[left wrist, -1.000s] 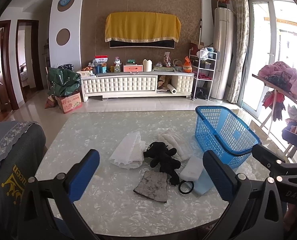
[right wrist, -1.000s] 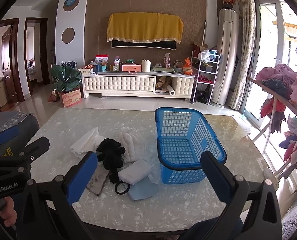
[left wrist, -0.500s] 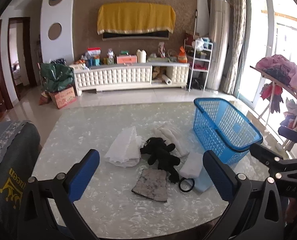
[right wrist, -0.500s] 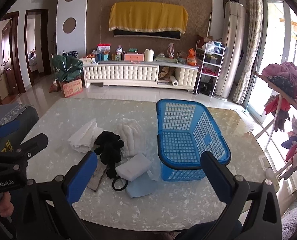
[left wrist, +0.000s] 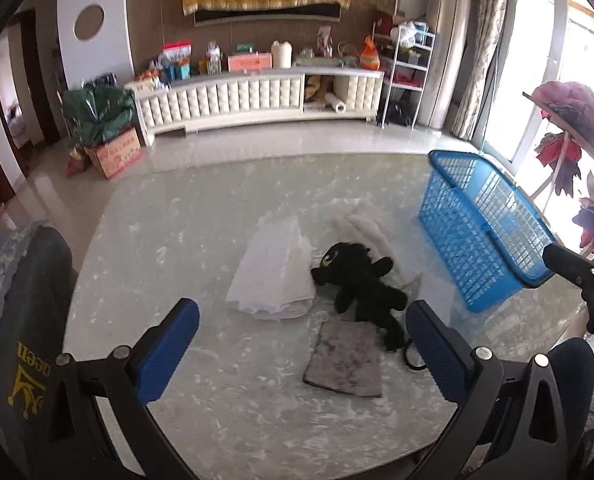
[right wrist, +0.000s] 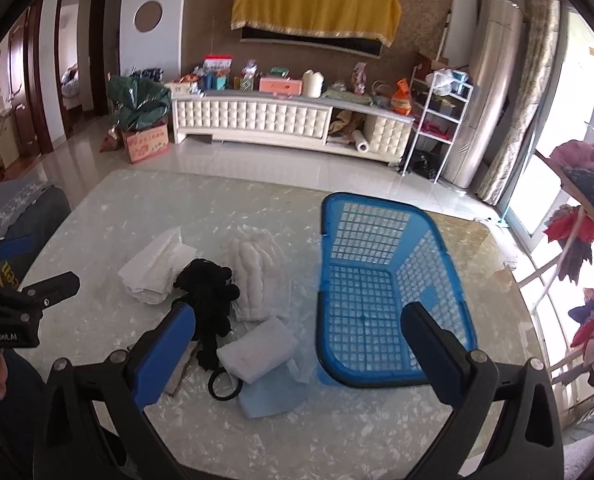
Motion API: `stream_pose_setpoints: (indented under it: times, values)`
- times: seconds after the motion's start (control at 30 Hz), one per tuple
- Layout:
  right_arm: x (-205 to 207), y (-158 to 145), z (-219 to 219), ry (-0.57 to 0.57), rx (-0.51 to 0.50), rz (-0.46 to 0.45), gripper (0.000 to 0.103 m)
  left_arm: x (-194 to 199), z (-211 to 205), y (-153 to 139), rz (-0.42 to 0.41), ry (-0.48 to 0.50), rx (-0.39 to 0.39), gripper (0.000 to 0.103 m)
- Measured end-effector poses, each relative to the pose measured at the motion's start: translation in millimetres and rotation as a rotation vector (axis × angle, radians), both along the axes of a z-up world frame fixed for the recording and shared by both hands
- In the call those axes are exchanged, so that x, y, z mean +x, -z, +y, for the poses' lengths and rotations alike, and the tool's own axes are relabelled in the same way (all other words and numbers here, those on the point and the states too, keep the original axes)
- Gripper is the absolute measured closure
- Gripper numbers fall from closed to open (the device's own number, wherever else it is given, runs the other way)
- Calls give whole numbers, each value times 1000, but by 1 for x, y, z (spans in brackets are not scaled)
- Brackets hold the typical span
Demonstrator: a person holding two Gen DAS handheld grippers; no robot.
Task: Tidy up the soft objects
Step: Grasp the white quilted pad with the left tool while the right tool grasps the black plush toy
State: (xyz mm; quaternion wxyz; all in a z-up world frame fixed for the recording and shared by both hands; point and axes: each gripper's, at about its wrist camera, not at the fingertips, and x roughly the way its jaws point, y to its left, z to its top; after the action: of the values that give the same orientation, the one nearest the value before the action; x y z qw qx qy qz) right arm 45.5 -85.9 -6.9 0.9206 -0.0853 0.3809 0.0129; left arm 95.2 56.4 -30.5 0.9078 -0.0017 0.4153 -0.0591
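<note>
On the marble bench (left wrist: pixel 201 208), a limp, light black plush toy (left wrist: pixel 357 280) lies among folded cloths left of the empty blue basket (right wrist: pixel 381 300), best pinched at its body, while both claws, left (left wrist: pixel 297 344) and right (right wrist: pixel 297 344), hover open.

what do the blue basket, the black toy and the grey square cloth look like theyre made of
Blue basket: rigid moulded plastic, judging by its open grid walls and smooth rim. Black toy: plush fabric, matte and fuzzy, with limp limbs, probably stuffed. Grey square cloth: seems a thin fleecy or microfibre rag, lying flat with a mottled, dull surface; the exact fibre cannot be told.
</note>
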Motion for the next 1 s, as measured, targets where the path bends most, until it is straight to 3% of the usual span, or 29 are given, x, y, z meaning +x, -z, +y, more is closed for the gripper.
stream_pose_setpoints:
  times: [0.27,0.4,0.57,0.8,0.9,1.0]
  values:
    - [44,20,20,-122,37,120,0,36,36,23,114,49,57,0]
    - [65,31,39,-194,24,170,0,56,55,36,179,98,7,0]
    - [87,54,63,-274,-16,256,0,83,71,50,221,73,11,0]
    - [116,93,78,-295,-42,367,0,129,71,89,310,187,-1,0]
    - [126,107,78,-284,-43,401,8,146,64,107,359,237,0,0]
    - [136,117,79,-277,-42,425,8,156,55,118,369,281,20,0]
